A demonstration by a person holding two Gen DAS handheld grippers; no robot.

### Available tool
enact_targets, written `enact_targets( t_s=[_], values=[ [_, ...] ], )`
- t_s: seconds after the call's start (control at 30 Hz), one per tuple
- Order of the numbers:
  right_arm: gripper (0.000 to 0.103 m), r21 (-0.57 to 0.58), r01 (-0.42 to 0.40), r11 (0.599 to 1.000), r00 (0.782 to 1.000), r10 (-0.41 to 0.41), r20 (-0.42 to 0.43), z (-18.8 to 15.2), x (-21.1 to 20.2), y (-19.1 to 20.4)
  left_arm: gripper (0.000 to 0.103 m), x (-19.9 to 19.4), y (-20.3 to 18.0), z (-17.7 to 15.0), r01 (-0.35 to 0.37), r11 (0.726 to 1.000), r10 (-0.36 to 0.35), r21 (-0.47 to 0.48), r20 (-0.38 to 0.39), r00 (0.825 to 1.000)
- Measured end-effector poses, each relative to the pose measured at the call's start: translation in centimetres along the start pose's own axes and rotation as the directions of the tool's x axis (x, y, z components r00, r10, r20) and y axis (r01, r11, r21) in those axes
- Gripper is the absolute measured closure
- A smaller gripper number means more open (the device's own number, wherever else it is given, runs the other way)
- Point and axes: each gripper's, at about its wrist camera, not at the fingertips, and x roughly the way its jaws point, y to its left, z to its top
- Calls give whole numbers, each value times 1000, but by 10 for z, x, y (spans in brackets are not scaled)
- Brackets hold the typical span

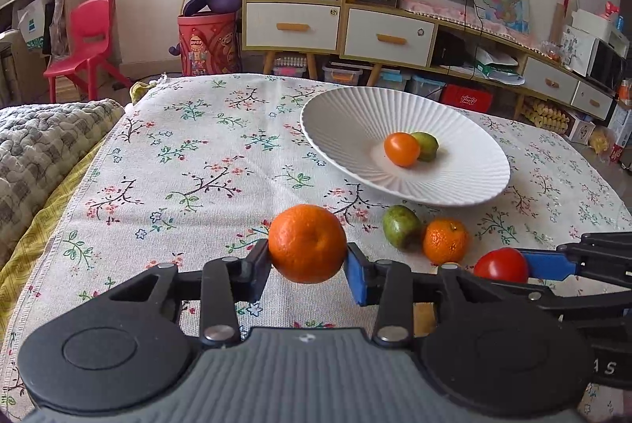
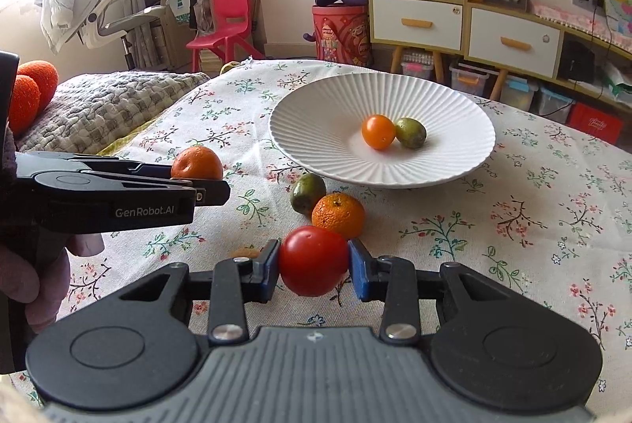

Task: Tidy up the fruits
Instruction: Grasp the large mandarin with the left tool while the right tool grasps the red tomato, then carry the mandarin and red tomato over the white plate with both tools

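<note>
Here the floral-cloth tabletop (image 2: 533, 209) carries a wide white ribbed ceramic plate (image 2: 316, 130) holding a small orange tomato (image 2: 378, 131) touching a green oval fruit (image 2: 410, 132), with another green fruit (image 2: 308, 193) and a small dimpled mandarin (image 2: 338, 215) loose just before its rim. The left tongs (image 1: 307, 261) clamp a large round orange mandarin (image 1: 307, 243) and the right tongs (image 2: 314, 267) clamp a glossy red tomato (image 2: 313, 260) — both held above the cloth, short of the plate. Squeezing could burst the soft tomato, or either round fruit may roll off the plate's sloping wall — the left tool reads "GenRobot.AI".
</note>
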Motion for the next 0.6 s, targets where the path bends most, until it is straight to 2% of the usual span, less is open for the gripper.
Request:
enact_targets(
  t_s=[0.6],
  values=[
    [70, 55, 66, 996, 995, -70, 78, 32, 0, -29, 77, 0, -30, 27, 48, 998, -48, 31, 9, 999]
  ],
)
